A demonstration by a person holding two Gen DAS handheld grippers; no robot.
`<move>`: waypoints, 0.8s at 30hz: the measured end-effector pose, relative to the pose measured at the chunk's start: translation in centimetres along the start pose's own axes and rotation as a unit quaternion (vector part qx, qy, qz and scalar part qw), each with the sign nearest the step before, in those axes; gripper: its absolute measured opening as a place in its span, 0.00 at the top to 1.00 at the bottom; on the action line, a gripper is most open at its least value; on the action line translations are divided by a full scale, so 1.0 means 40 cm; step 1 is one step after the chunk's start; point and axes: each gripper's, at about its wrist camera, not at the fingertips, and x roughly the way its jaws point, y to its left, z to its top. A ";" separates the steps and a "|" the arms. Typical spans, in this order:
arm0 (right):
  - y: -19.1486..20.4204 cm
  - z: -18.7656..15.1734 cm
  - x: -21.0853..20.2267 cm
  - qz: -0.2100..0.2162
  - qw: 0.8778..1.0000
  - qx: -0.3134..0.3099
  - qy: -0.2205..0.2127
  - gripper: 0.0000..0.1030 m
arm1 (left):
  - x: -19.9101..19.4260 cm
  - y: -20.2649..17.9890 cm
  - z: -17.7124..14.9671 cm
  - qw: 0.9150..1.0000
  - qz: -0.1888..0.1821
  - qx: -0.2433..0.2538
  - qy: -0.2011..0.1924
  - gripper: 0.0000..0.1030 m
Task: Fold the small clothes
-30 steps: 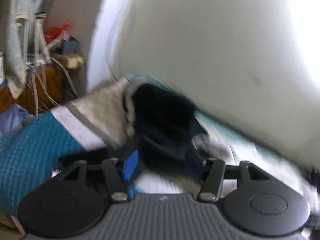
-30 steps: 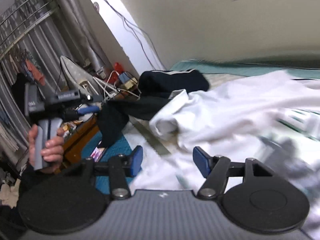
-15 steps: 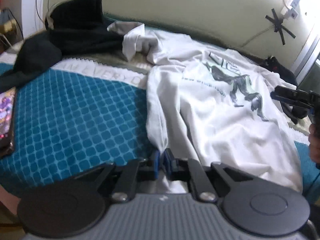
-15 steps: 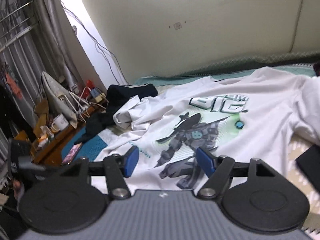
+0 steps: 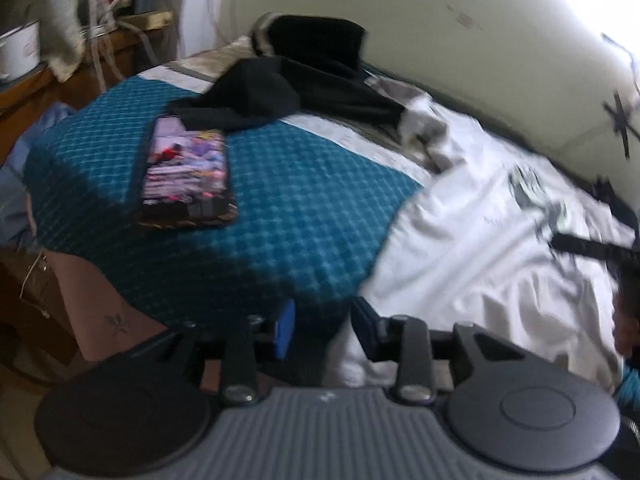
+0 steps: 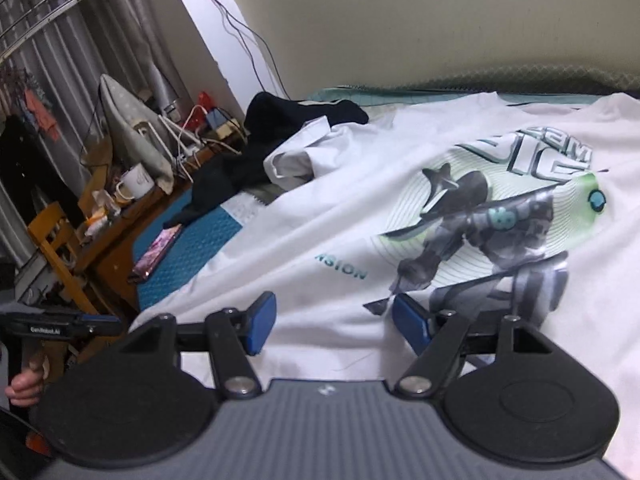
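Observation:
A white T-shirt (image 6: pixel 360 224) with a grey robot print (image 6: pixel 480 232) lies spread front-up on the bed; it also shows in the left wrist view (image 5: pixel 480 240). My left gripper (image 5: pixel 322 330) is open and empty at the shirt's lower left hem, over the bed edge. My right gripper (image 6: pixel 334 322) is open and empty just above the shirt's lower part. The left gripper's body (image 6: pixel 60 326) shows at the left edge of the right wrist view.
Dark clothes (image 5: pixel 296 84) are piled at the bed's far left corner, also seen in the right wrist view (image 6: pixel 280 132). A phone (image 5: pixel 186 176) lies on the teal bedspread (image 5: pixel 280 216). A cluttered wooden table with a mug (image 6: pixel 134 182) stands left of the bed.
My left gripper was shut on the shirt's hem half a second ago and has opened and pulled back to the left. The right gripper has moved closer to the shirt.

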 end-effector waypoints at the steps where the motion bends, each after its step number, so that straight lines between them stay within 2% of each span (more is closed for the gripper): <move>1: 0.002 0.004 -0.002 0.003 1.000 0.001 -0.002 0.32 | -0.007 0.016 0.010 1.000 0.003 -0.007 -0.007 0.67; 4: 0.020 0.023 -0.010 0.003 1.000 -0.010 -0.018 0.32 | -0.026 0.051 0.053 0.999 0.001 -0.037 -0.035 0.57; 9: 0.044 0.067 0.039 0.014 0.999 -0.004 -0.036 0.32 | -0.059 0.107 0.135 0.993 -0.001 -0.090 -0.082 0.52; 11: 0.058 0.081 0.097 0.026 0.999 0.000 -0.020 0.34 | -0.070 0.123 0.163 0.989 0.004 -0.112 -0.099 0.50; 13: 0.085 0.084 0.177 0.031 0.999 0.001 0.019 0.35 | -0.084 0.136 0.190 0.985 0.016 -0.130 -0.116 0.46; 14: 0.101 0.081 0.223 0.037 0.998 -0.003 0.042 0.31 | -0.087 0.139 0.202 0.983 0.022 -0.135 -0.121 0.45; 15: 0.126 0.078 0.240 0.039 0.999 -0.022 0.031 0.30 | -0.090 0.140 0.215 0.982 0.026 -0.139 -0.124 0.44; 17: 0.178 0.083 0.281 0.070 0.995 -0.051 0.052 0.32 | -0.088 0.131 0.236 0.981 0.028 -0.143 -0.128 0.38; 18: 0.196 0.087 0.292 0.095 0.992 -0.062 0.060 0.38 | -0.081 0.122 0.246 0.981 0.026 -0.143 -0.129 0.36; 20: 0.215 0.097 0.274 0.128 0.988 -0.083 0.038 0.38 | -0.054 0.099 0.263 0.983 0.017 -0.133 -0.126 0.26; 22: 0.193 0.110 0.229 0.134 0.987 -0.091 -0.010 0.32 | -0.012 0.066 0.282 0.986 0.008 -0.120 -0.113 0.26; 24: 0.129 0.120 0.191 0.124 0.989 -0.062 -0.045 0.31 | 0.041 0.043 0.305 0.989 -0.003 -0.117 -0.096 0.26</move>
